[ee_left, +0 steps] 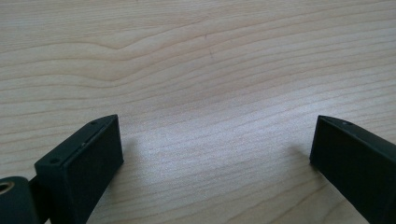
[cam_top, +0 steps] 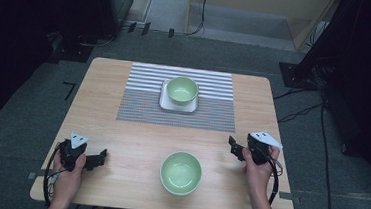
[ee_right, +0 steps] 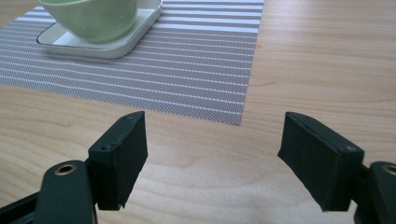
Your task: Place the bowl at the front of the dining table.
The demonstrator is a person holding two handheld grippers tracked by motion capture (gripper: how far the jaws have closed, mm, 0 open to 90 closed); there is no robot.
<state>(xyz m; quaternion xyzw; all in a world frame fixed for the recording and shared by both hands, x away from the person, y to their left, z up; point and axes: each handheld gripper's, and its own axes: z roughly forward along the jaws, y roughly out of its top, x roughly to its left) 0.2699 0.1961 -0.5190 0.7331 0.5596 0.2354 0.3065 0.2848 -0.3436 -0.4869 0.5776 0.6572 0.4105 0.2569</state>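
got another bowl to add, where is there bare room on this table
Bare wood lies left of the striped mat, and right of it up to the table edge. The strip between the mat and the near green bowl is free too. Crowded: the mat's middle, with the white tray and far green bowl, and the near corners by the left tongs and right tongs.

A person's 2 forearms reach in from the near edge, each hand wrapped around a handheld 2-jaw gripper. The left hand (cam_top: 68,168) holds the left gripper (cam_top: 100,157) low, jaws pointing toward the right gripper and spread wide apart with nothing between them, a grey 3-cornered plate on top and a cable looping back along the wrist. The right hand (cam_top: 258,163) holds the right gripper (cam_top: 233,146) slightly farther forward, jaws angled toward the left gripper, likewise spread wide and empty, its cable trailing beside the forearm.
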